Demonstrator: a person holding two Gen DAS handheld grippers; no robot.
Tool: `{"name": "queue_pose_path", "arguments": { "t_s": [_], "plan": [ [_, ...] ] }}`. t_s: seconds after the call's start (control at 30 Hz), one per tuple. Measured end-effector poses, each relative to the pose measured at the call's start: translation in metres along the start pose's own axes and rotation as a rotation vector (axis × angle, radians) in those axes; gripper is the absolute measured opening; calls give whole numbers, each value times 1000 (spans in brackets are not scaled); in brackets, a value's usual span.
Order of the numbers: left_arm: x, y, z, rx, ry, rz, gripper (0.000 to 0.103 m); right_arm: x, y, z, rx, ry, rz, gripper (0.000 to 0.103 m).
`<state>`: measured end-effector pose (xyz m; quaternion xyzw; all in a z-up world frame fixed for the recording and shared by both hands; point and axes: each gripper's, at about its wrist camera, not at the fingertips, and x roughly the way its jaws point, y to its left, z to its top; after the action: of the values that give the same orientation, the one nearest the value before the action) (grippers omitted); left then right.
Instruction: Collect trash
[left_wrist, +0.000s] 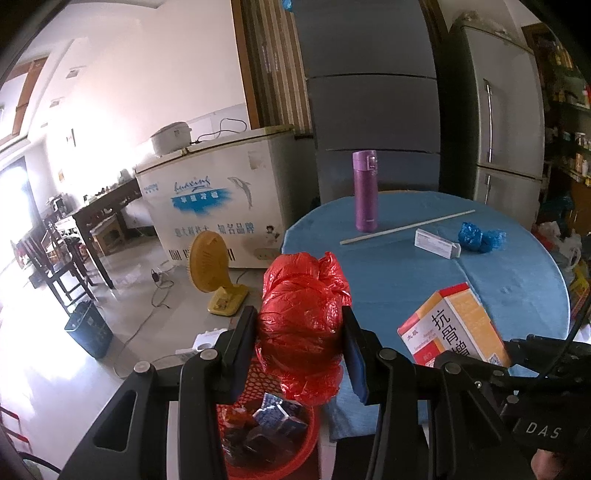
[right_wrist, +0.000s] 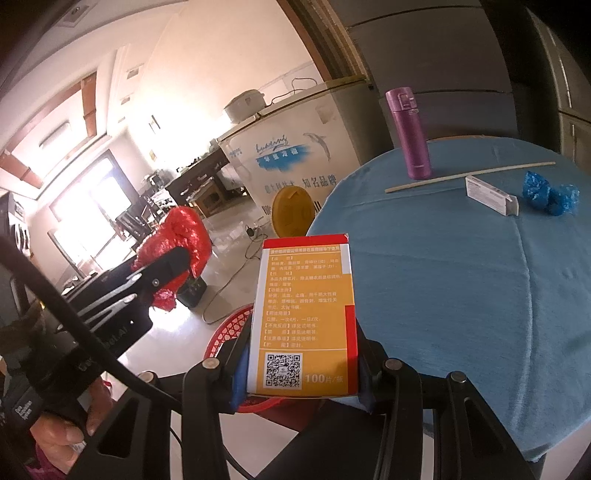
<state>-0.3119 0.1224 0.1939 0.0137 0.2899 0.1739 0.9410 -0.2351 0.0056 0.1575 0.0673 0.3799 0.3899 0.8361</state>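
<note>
The left claw (left_wrist: 300, 343), clamped on the red bag (left_wrist: 301, 325), hung right above the basket (left_wrist: 306, 448); the right claw (right_wrist: 300, 365) gripped the box (right_wrist: 306, 317) alongside.

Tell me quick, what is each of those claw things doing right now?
Left gripper: shut on the crumpled red plastic bag, above the red basket.
Right gripper: shut on the orange medicine box.

Right gripper (right_wrist: 301, 373) jaws clamping orange medicine box (right_wrist: 304, 317), red basket (right_wrist: 229, 328) below, blue-clothed table (right_wrist: 461, 277) beside
</note>
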Motion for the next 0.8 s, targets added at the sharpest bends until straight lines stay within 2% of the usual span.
{"name": "queue_pose_path", "arguments": {
  "t_s": [0.53,0.8],
  "plan": [
    [-6,-20,4,19,24,-51,46,-25,-12,-4,44,-57,13,48],
    [-2,-13,0,6,39,-56,46,-23,-11,-4,49,-51,8,48]
  ]
}}
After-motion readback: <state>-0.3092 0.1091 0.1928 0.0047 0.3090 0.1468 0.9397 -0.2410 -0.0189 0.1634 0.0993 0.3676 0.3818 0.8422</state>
